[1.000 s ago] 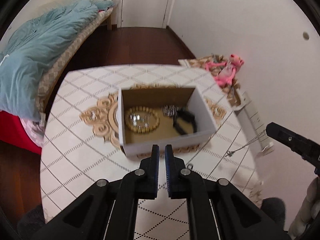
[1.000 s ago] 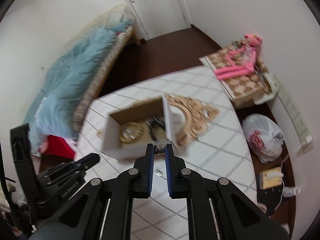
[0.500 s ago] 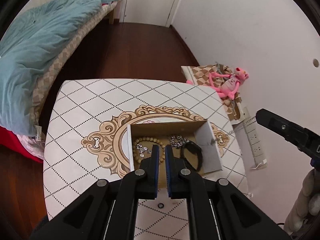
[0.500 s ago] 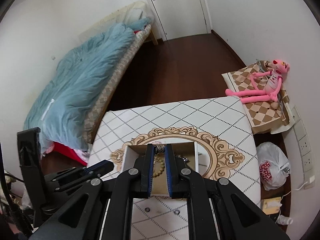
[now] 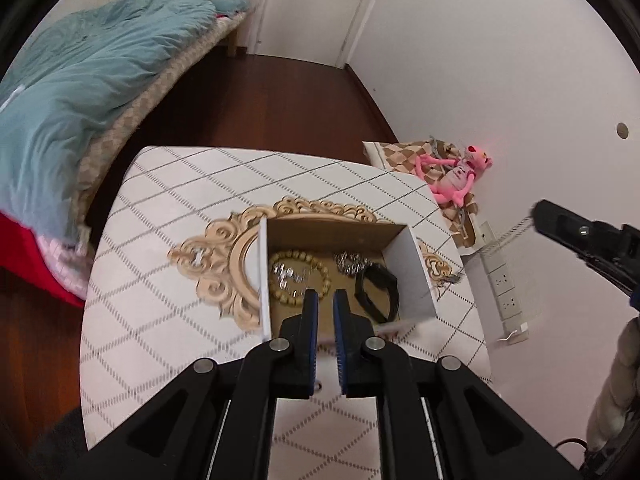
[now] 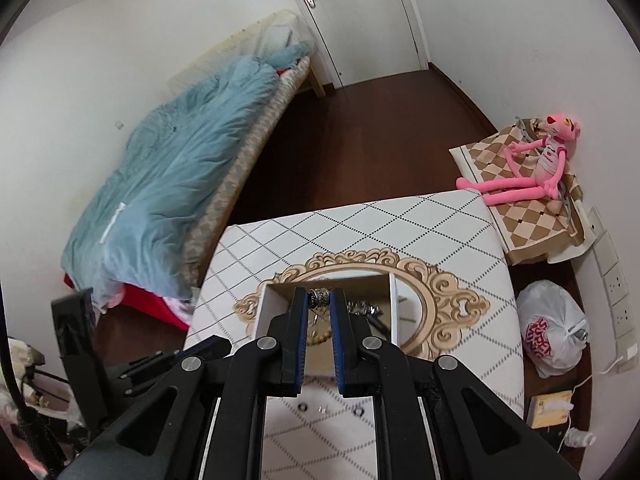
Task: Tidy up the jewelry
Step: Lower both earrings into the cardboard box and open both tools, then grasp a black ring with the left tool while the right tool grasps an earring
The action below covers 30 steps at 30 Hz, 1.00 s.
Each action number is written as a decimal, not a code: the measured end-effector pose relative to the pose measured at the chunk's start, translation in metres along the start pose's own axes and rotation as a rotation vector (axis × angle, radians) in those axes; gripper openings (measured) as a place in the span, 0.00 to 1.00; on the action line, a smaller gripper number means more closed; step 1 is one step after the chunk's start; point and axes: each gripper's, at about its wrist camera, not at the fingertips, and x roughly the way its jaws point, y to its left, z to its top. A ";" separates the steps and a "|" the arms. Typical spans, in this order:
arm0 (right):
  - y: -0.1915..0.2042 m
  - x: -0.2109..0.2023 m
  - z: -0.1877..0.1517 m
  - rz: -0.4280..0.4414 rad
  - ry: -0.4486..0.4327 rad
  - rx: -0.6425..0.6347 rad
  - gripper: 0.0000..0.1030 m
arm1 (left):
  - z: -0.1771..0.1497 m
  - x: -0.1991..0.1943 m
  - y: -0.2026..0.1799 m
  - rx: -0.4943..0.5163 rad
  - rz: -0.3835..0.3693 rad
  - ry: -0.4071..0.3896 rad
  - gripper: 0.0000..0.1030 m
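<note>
A white cardboard box (image 5: pixel 416 256) stands on the patterned table (image 5: pixel 168 320). It holds a wooden bead bracelet (image 5: pixel 324 276), silver pieces (image 5: pixel 350 262) and a black band (image 5: pixel 378 292). My left gripper (image 5: pixel 325 300) is shut and empty above the box's near edge. My right gripper (image 6: pixel 319 299) is shut on a silver ring (image 6: pixel 320 297) whose chain (image 5: pixel 508 232) hangs toward the box (image 6: pixel 394 304); it hovers above the box. The right gripper's finger (image 5: pixel 576 232) shows at the right of the left wrist view.
Small rings (image 6: pixel 303 406) lie on the table near its front edge. A gold ornate frame print (image 6: pixel 444 300) surrounds the box. A bed with a blue duvet (image 6: pixel 176 184) is left, a pink plush toy (image 6: pixel 532 172) and a plastic bag (image 6: pixel 552 328) right.
Both grippers rose and pulled back from the box, then came closer over it again. The right gripper kept the ring and chain; the chain's end now trails by the box's right side.
</note>
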 end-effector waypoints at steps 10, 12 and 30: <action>-0.032 -0.015 -0.085 -0.057 0.041 0.098 0.11 | -0.075 0.055 -0.001 0.051 0.133 0.114 0.70; -0.041 -0.003 -0.104 -0.072 0.073 0.125 0.11 | -0.086 0.071 -0.002 0.066 0.142 0.149 0.70; -0.071 0.051 -0.169 -0.148 0.191 0.194 0.11 | -0.095 0.113 -0.032 0.219 0.184 0.126 0.10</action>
